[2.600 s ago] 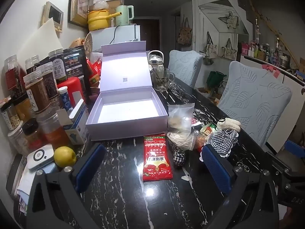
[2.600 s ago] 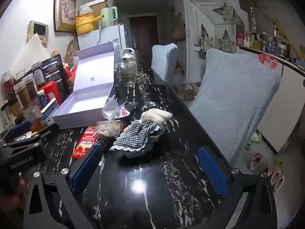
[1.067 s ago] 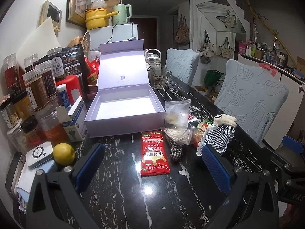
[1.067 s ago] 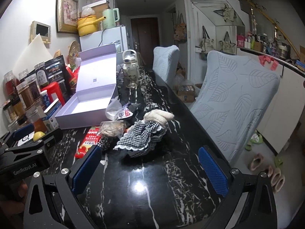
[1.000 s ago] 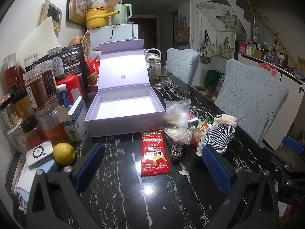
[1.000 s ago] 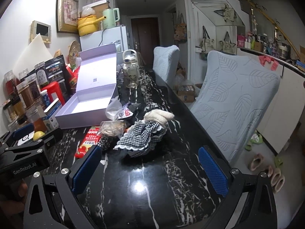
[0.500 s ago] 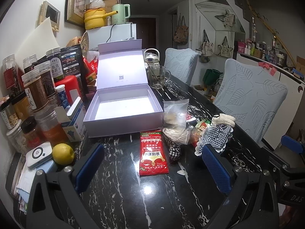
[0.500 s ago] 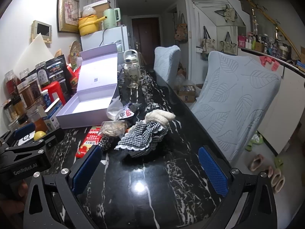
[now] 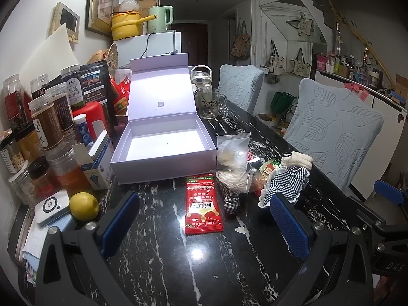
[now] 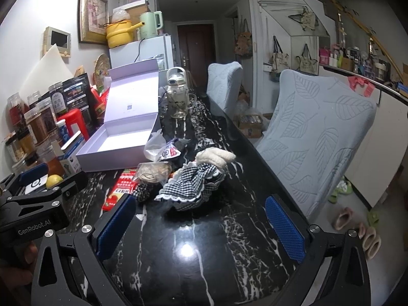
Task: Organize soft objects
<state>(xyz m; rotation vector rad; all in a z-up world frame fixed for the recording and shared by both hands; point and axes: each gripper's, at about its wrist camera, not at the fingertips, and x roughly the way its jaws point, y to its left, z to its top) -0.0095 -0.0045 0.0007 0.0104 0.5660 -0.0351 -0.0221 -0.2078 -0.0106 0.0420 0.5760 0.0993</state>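
An open lavender box (image 9: 163, 150) with its lid up stands on the black marble table (image 9: 158, 250); it also shows in the right wrist view (image 10: 119, 142). In front of it lie a red snack packet (image 9: 203, 205), clear plastic bags (image 9: 233, 150), a black-and-white checked cloth (image 10: 193, 186) and a cream fuzzy item (image 10: 215, 156). My left gripper (image 9: 204, 224) is open and empty, held just short of the red packet. My right gripper (image 10: 199, 225) is open and empty, held just short of the checked cloth.
Jars, bottles and cartons (image 9: 46, 132) crowd the table's left side, with a lemon (image 9: 84, 206) and a small white device (image 9: 52, 207). A glass mug (image 9: 209, 103) stands behind the box. Two blue-covered chairs (image 10: 318, 137) line the right edge.
Both grippers have drifted only slightly over the table; the objects have not moved and both grippers stay open.
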